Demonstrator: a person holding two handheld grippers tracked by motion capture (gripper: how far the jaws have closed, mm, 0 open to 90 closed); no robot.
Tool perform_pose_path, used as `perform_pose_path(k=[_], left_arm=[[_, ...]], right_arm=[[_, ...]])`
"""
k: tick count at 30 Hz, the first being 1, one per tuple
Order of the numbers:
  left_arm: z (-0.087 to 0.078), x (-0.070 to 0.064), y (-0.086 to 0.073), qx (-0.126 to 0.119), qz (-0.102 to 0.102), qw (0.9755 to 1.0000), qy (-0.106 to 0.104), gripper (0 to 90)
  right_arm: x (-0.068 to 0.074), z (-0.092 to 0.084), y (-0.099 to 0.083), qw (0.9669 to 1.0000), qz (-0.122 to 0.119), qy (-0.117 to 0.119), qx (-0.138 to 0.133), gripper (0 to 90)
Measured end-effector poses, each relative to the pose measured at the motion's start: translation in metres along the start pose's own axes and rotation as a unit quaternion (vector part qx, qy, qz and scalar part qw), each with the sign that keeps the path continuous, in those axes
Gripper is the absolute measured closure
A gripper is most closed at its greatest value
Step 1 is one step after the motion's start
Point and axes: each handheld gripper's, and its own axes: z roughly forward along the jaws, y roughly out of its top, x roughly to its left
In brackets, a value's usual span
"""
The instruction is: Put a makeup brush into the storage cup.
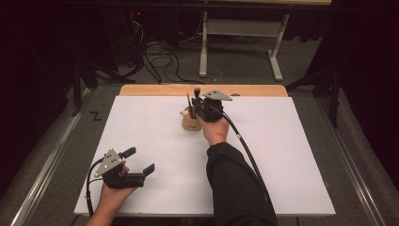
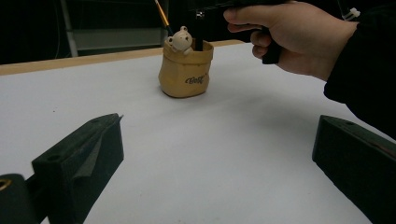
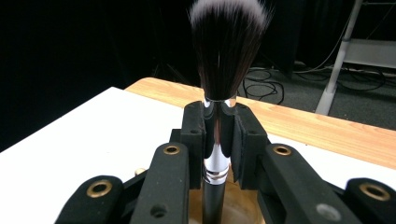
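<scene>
A tan sack-shaped holder (image 1: 190,122) (image 2: 184,77) with a small bear figure (image 2: 180,39) stands at the back middle of the white board. A thin pencil (image 1: 188,101) (image 2: 162,14) sticks up out of it. My right gripper (image 1: 198,105) (image 3: 218,135) is just over the holder, shut on the silver ferrule of a makeup brush (image 3: 229,46), which stands upright with its dark bristles on top. Its black handle (image 2: 198,39) reaches down into the holder. My left gripper (image 1: 139,160) (image 2: 219,133) rests open near the front left, nothing between its fingers.
The white board (image 1: 282,155) lies on a wooden table whose far edge (image 1: 254,90) shows behind it. Beyond, on the floor, are cables (image 1: 162,61) and a white stand's legs (image 1: 275,61). The person's dark right sleeve (image 1: 235,183) crosses the front middle.
</scene>
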Motion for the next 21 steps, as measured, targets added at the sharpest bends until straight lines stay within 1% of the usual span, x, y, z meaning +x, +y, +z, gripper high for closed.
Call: perform_pose_path(k=[8, 11, 13, 21], left_arm=[[0.0, 0.0, 0.0, -0.001, 0.0, 1.0, -0.001, 2.8], [0.0, 0.0, 0.0, -0.001, -0.001, 1.0, -0.001, 2.8], [0.0, 0.0, 0.0, 0.0, 0.0, 1.0, -0.002, 2.6], [0.0, 0.0, -0.001, -0.001, 0.001, 1.0, -0.003, 2.6]], right_arm=[[-0.001, 0.003, -0.004, 1.0, 0.002, -0.004, 0.007, 78.4], [-0.001, 0.004, -0.006, 0.9999, -0.005, -0.005, 0.01, 78.4], [-0.001, 0.004, -0.007, 0.9999, 0.0, -0.006, 0.011, 78.4], [-0.002, 0.005, -0.012, 0.9998, 0.002, -0.009, 0.018, 78.2]])
